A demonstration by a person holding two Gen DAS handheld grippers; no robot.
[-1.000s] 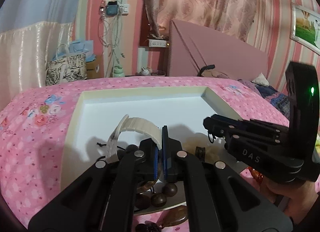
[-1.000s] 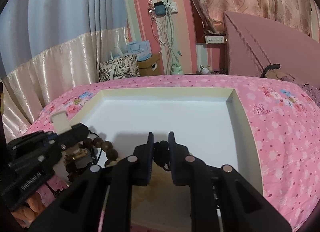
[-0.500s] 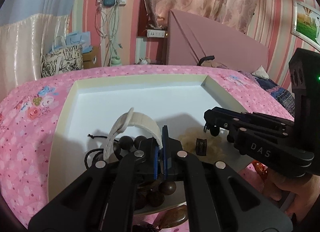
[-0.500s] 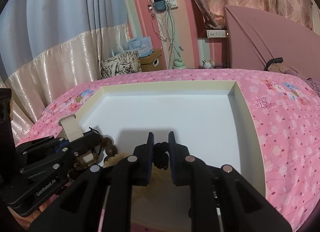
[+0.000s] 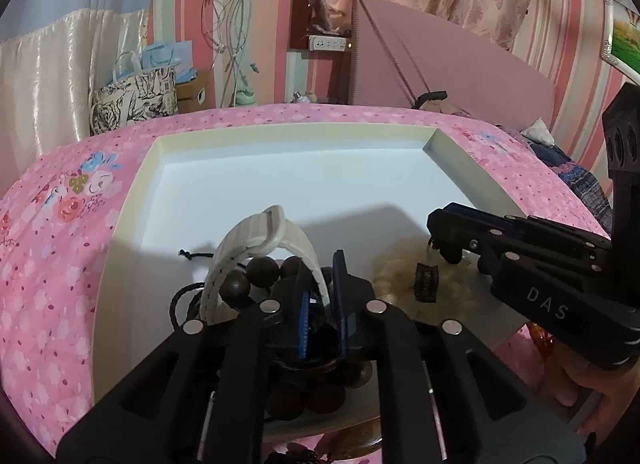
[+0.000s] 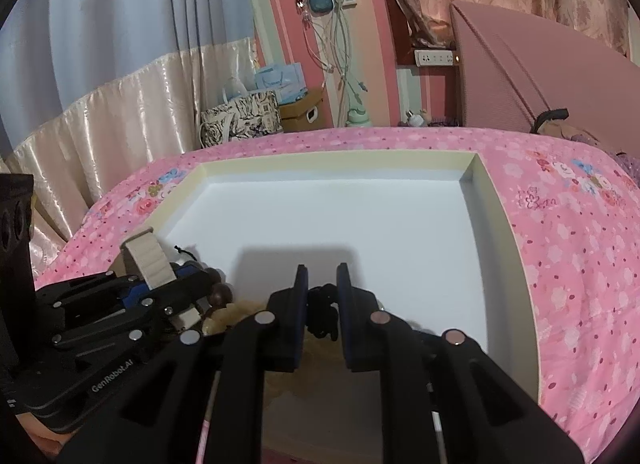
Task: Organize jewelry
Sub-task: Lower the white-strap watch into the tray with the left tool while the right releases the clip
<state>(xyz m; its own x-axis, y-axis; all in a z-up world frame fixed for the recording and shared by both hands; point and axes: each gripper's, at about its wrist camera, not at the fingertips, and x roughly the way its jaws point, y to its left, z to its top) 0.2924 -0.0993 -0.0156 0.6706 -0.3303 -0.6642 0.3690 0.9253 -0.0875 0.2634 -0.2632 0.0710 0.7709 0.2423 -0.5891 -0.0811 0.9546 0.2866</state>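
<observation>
a shallow white tray with cream walls lies on a bed covered in a pink floral bedspread. at the tray's near left a cream watch band arches upright over a string of dark wooden beads, with a thin black cord trailing off to the left on the tray floor.

the left gripper sits right at this cluster – its jaws are opening, and the near end of the band runs down between them; whether the blue pads still press on it cannot be told. more dark beads lie under the fingers at the tray's near edge.

just right of that, a pale yellowish hair tie with a small dark label rests on the tray floor. the right gripper reaches in over it from the right – its jaws stand narrowly apart, pinching a small black knotted piece between the pads. a hand shows below that gripper at the near right.

the far half of the tray is bare white.
</observation>
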